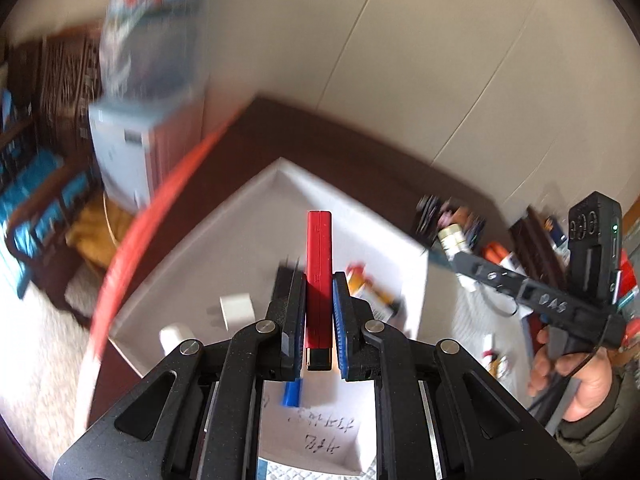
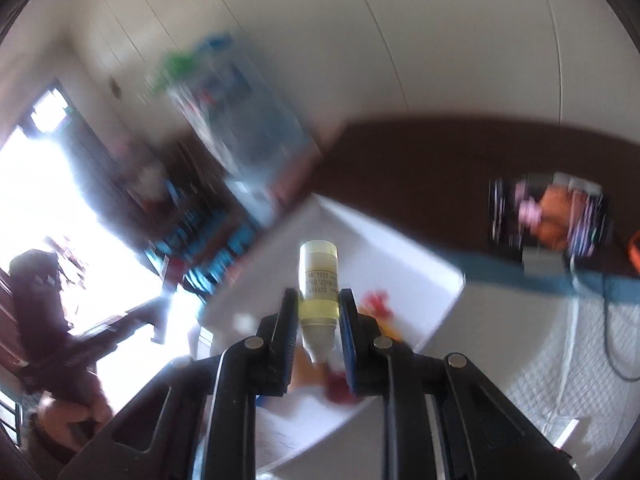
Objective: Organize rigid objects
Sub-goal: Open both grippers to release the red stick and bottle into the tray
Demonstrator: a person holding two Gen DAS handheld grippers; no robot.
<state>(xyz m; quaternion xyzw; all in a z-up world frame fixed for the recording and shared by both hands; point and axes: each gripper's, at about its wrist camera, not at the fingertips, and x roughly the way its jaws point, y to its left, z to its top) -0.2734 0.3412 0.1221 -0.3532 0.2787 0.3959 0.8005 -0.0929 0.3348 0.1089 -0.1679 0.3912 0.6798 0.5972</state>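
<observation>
My left gripper [image 1: 319, 276] is shut on a red lighter-like stick [image 1: 319, 264] with a black end, held upright above a white tray [image 1: 256, 188]. In the tray lie a white cube [image 1: 237, 309], a blue cap [image 1: 292, 394] and small yellow and red items [image 1: 370, 288]. My right gripper [image 2: 319, 294] is shut on a small bottle of yellow liquid [image 2: 319, 276], cap toward the camera, above the same white tray [image 2: 400, 252]. The right gripper also shows in the left wrist view [image 1: 448, 250], to the right of the tray.
The tray sits on a dark brown table [image 1: 360, 148] by a cream wall. A black packet with orange print [image 2: 552, 216] lies at the table's right. A handwritten paper note [image 1: 320, 428] lies near the tray. A water dispenser [image 1: 140, 148] stands left. Both views are blurred.
</observation>
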